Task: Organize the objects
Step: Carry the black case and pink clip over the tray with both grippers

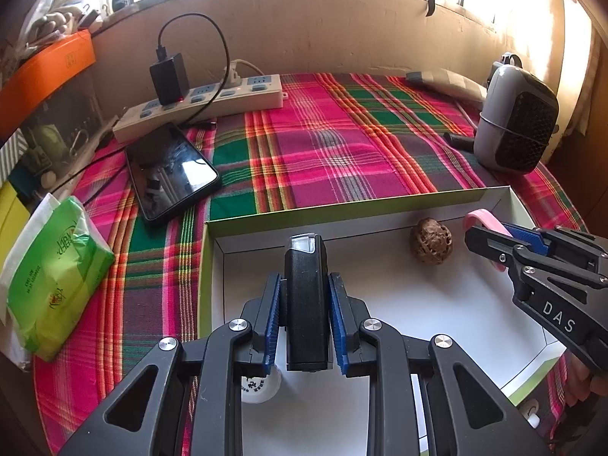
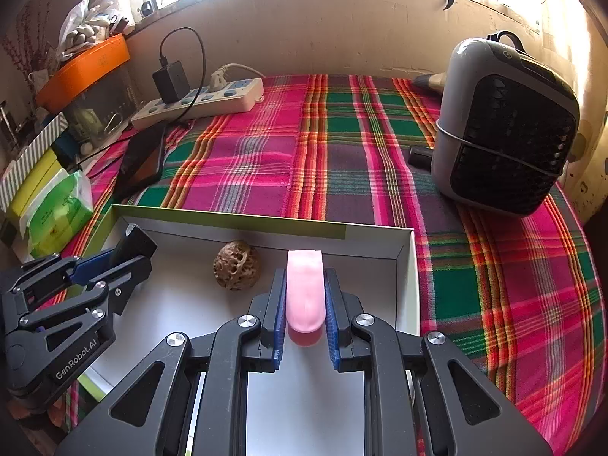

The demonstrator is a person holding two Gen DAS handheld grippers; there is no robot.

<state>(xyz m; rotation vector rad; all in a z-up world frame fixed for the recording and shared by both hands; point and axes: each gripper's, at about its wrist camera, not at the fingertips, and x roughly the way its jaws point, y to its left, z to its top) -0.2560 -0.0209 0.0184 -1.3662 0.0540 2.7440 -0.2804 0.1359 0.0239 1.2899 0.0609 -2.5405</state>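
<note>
A shallow white box point(image 1: 357, 216) point(image 2: 408, 266) with green outer edges lies on the plaid cloth. My left gripper point(image 1: 306, 285) is shut on a black lighter point(image 1: 306, 300) and holds it over the box's left part; it also shows in the right wrist view point(image 2: 125, 254). My right gripper point(image 2: 305, 277) is shut on a pink oblong object point(image 2: 304, 292) over the box's right part; it shows at the right in the left wrist view point(image 1: 490, 241). A brown walnut point(image 1: 432, 241) point(image 2: 236, 269) lies in the box near its far wall, between the grippers.
A phone point(image 1: 171, 171), a white power strip point(image 1: 205, 104) with a black charger point(image 1: 169, 78), and a green tissue pack point(image 1: 53, 281) sit at the left. A grey heater point(image 2: 505, 129) stands at the right. A white round cap point(image 1: 260, 385) lies under my left gripper.
</note>
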